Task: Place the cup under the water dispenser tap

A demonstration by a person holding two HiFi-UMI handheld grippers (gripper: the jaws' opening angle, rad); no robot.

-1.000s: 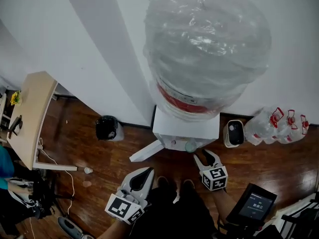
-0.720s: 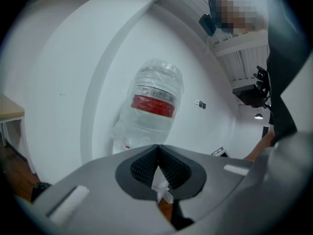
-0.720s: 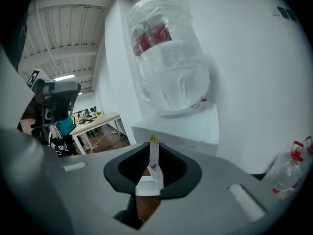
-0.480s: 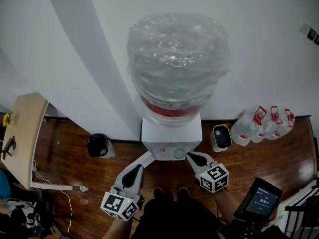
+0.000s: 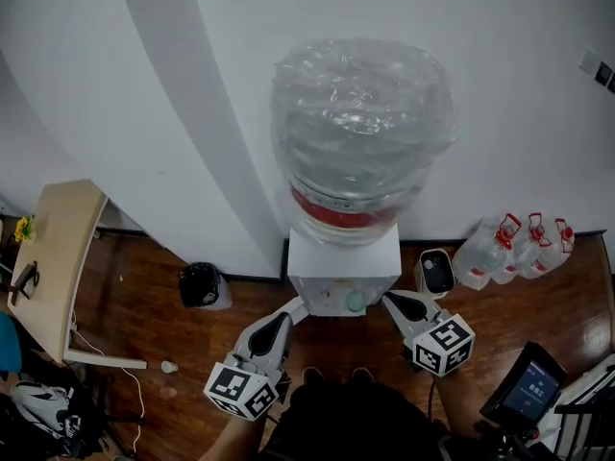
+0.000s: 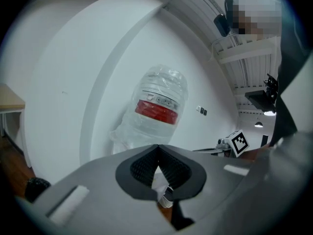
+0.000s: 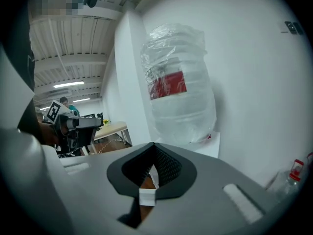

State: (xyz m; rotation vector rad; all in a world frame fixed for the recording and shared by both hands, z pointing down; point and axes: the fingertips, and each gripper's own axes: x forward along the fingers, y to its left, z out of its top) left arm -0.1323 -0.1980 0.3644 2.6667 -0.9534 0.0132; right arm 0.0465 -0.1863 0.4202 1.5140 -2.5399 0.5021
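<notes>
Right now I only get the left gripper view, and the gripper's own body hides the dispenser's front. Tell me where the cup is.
Observer: The head view shows a small pale green cup at the front of the white dispenser. From above I cannot tell whether it is under the tap.
Operator: Report the right gripper's jaws.
Observer: The right gripper is shut, with no cup in it, just right of the cup and apart.
Operator: Check the floor on that side.
Observer: A small white appliance and spare water bottles stand by the wall.
</notes>
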